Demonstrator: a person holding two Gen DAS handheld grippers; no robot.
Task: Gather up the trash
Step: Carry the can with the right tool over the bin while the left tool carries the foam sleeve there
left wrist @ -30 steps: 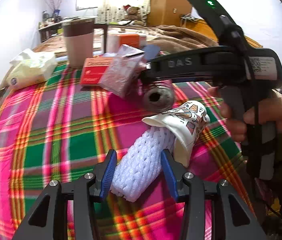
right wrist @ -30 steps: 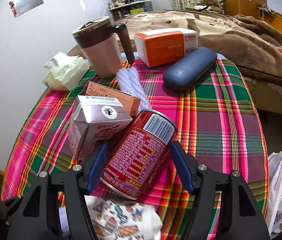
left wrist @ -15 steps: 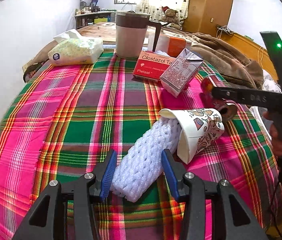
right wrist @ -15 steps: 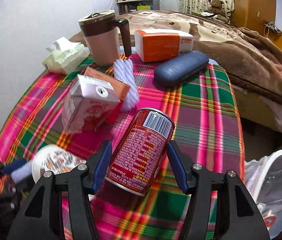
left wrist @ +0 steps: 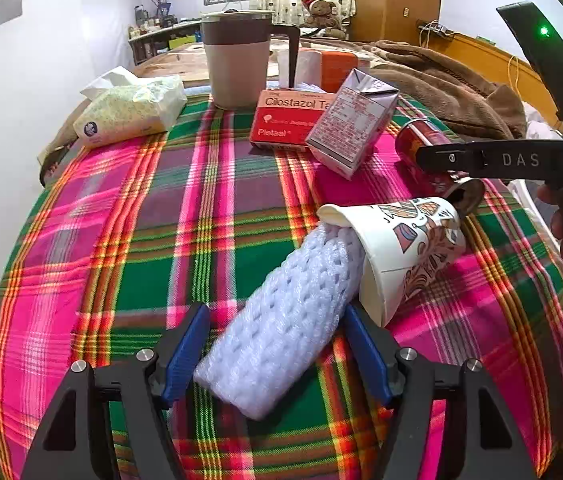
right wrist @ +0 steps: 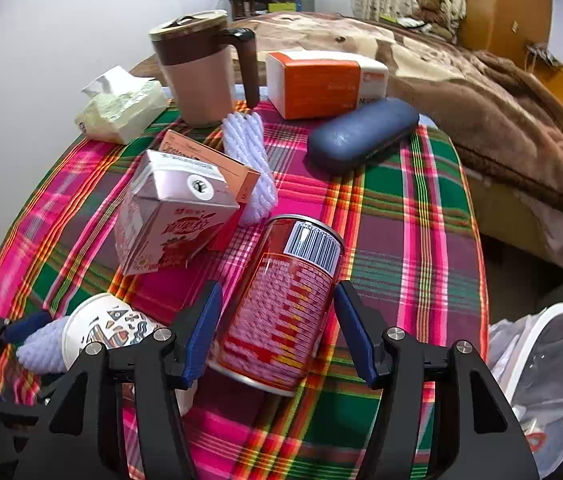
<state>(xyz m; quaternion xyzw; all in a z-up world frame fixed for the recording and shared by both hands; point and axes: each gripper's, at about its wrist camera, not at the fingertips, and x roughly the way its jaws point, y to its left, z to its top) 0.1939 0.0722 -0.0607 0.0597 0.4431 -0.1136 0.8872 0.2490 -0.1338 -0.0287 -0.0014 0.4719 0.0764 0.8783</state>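
Note:
My left gripper (left wrist: 275, 350) is shut on a white foam net sleeve (left wrist: 281, 320), whose far end sits inside a tipped patterned paper cup (left wrist: 405, 248) on the plaid tablecloth. My right gripper (right wrist: 279, 328) is shut on a red drink can (right wrist: 281, 300), held tilted above the cloth; the can also shows in the left wrist view (left wrist: 433, 156). A pink juice carton (right wrist: 169, 216) leans on a Cilostazol box (left wrist: 287, 118). A second foam net (right wrist: 251, 164) lies behind them.
A lined white trash bin (right wrist: 549, 376) stands below the table's right edge. A brown mug (right wrist: 201, 72), tissue pack (right wrist: 121, 108), orange box (right wrist: 321, 82) and blue glasses case (right wrist: 361, 136) stand at the back. A bed with a brown blanket (right wrist: 481, 92) lies beyond.
My right gripper has carried the can back and to the right, toward the table's edge and the bin. My left gripper has kept hold of the foam sleeve and swung left.

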